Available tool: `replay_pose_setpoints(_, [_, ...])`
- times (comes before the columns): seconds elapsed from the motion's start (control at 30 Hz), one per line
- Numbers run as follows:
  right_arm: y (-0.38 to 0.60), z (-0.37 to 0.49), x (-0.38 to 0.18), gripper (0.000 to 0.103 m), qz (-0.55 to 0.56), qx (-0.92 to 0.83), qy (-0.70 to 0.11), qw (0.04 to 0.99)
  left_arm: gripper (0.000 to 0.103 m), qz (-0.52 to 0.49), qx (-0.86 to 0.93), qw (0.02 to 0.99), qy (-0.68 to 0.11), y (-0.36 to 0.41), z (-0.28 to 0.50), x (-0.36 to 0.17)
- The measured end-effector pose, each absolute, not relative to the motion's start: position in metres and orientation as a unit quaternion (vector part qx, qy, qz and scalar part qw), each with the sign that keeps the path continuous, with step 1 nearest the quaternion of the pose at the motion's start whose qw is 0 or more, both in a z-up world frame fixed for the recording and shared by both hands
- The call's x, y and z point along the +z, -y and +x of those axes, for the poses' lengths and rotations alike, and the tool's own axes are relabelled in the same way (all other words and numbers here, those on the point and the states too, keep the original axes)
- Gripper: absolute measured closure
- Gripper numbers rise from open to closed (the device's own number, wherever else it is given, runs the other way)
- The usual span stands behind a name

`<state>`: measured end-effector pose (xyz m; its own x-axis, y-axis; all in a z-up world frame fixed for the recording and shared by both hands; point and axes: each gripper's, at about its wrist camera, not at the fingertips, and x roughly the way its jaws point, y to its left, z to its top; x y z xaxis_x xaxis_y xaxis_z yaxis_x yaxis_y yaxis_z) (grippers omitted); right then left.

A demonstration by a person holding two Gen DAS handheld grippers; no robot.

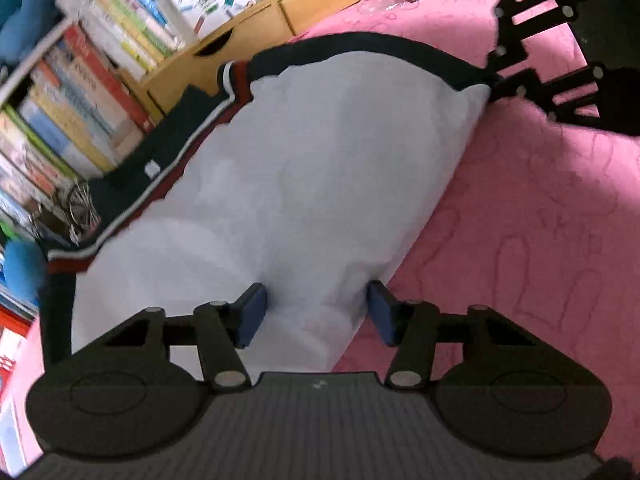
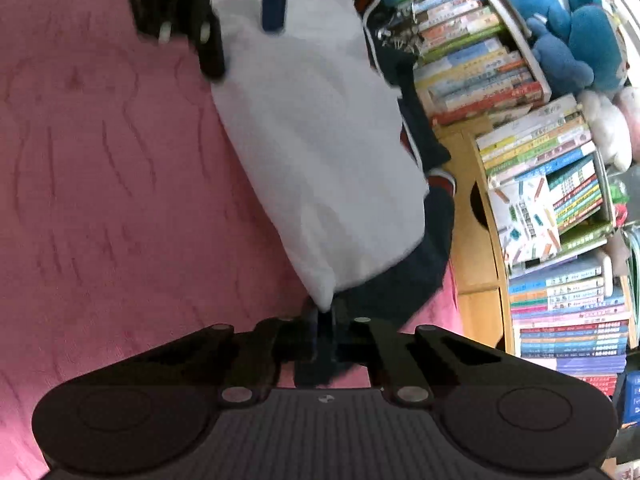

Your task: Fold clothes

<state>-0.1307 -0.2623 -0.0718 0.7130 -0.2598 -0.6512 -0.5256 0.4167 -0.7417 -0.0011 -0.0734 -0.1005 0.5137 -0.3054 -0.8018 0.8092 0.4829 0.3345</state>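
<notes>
A white garment [image 1: 320, 168] with navy trim and red-and-white stripes lies on a pink bedspread [image 1: 540, 220]. My left gripper [image 1: 316, 314] stands open over the garment's near end, a blue pad [image 1: 252, 316] on either side of a hump of white cloth, without clamping it. My right gripper [image 1: 496, 80] is at the far corner, where the navy edge meets the white. In the right wrist view the right gripper [image 2: 324, 328] is shut on that corner of the garment [image 2: 320, 140]. The left gripper [image 2: 244, 12] shows at the top of that view.
A bookshelf [image 1: 80, 92] packed with books runs along the garment's navy side, with wooden drawers [image 1: 248, 32] beside it. Blue plush toys [image 2: 560, 24] sit on top of the books. The pink bedspread [image 2: 100, 180] stretches wide on the garment's other side.
</notes>
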Motion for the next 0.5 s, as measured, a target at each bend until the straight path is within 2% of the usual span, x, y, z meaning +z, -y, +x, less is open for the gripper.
replay_pose_setpoints(0.17, [0.307,-0.142,-0.076,0.097,-0.533,0.051,-0.428,0.728,0.049,0.341,-0.338,0.787,-0.387,0.047,0.006,-0.089])
replay_pose_setpoints(0.23, [0.305,-0.149,-0.064,0.09,-0.52,0.048,-0.417,0.744,0.049,0.314,-0.334,0.791,-0.404,0.029,0.008,-0.08])
replay_pose_setpoints(0.3, [0.291,-0.153,-0.052,0.071,-0.493,0.059,-0.402,0.769,0.047,0.283,-0.311,0.804,-0.421,0.006,0.011,-0.072])
replay_pose_setpoints(0.4, [0.259,-0.146,-0.038,0.07,-0.42,0.08,-0.388,0.817,0.048,0.246,-0.219,0.819,-0.47,-0.031,0.031,-0.077])
replay_pose_setpoints(0.43, [0.248,-0.139,-0.034,0.07,-0.385,0.083,-0.385,0.835,0.044,0.222,-0.183,0.822,-0.492,-0.046,0.04,-0.081])
replay_pose_setpoints(0.5, [0.224,-0.125,-0.03,0.07,-0.312,0.087,-0.38,0.866,0.043,0.154,-0.133,0.83,-0.519,-0.077,0.054,-0.082])
